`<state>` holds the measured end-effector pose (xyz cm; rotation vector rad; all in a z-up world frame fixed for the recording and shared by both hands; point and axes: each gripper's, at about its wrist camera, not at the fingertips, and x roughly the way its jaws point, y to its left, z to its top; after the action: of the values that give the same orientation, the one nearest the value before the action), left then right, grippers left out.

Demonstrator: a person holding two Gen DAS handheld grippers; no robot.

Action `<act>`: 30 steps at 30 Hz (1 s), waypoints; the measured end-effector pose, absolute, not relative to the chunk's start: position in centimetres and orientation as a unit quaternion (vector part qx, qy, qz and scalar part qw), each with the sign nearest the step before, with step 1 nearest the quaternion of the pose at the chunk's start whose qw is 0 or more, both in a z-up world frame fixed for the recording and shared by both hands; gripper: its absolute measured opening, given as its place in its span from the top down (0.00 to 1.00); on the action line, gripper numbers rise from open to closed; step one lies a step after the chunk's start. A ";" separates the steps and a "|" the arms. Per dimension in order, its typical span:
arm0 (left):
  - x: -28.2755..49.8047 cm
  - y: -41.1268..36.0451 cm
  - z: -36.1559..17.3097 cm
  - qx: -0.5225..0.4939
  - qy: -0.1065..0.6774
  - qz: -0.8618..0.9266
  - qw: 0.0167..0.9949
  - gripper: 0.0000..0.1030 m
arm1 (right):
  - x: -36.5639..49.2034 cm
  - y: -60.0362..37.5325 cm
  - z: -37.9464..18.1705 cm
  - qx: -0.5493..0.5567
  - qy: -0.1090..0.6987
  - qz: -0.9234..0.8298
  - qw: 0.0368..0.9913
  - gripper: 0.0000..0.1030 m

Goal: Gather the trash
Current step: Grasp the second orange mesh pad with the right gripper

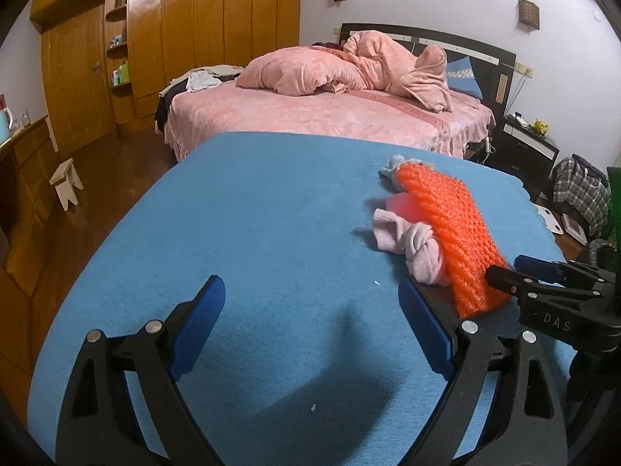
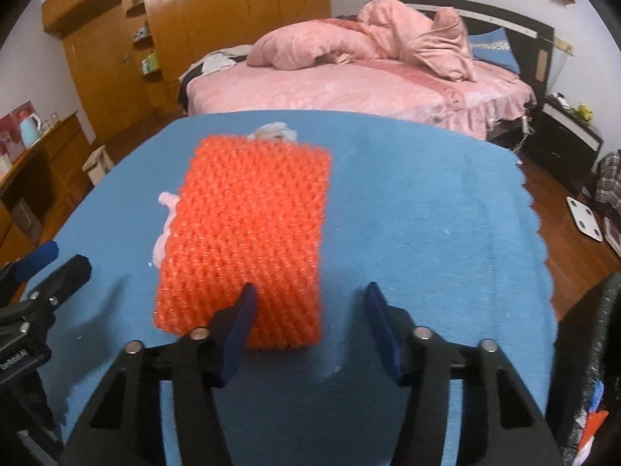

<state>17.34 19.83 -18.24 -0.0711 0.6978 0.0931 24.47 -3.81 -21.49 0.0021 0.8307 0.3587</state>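
Right wrist: right gripper (image 2: 310, 291) fingers half-closed, unclamped astride orange mesh's (image 2: 252, 229) near edge; left gripper (image 1: 312, 291) fingers wide.

Each handheld black plastic two-finger left gripper (image 1: 312, 326) and right gripper (image 2: 310, 324) shows blue ribbed pads, round silver pivot screws and cut-out arms along the frame's bottom; white "DAS" lettering marks one at right.

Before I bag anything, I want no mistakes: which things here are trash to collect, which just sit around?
Likely trash:
orange foam net sleeve
crumpled pale pink wad
crumpled pale blue scrap

Bystanders:
blue table cloth
pink bed
white stool
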 end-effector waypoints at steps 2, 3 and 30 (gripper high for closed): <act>17.3 19.8 -18.3 -0.033 0.344 0.047 0.937 0.14 | 24.3 -3.5 -21.5 0.000 0.398 0.194 0.897 0.75; 17.3 19.7 -18.3 -0.032 0.345 0.048 0.937 0.14 | 24.2 -3.3 -21.4 -0.004 0.396 0.196 0.897 0.79; 20.9 14.1 -18.3 -0.031 0.344 -0.009 0.938 0.15 | 24.7 -12.0 -20.7 0.052 0.391 0.100 0.914 0.87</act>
<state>20.90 14.09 -18.35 -0.0628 0.7028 -0.0190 24.68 -11.96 -20.70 0.1071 0.8047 0.2063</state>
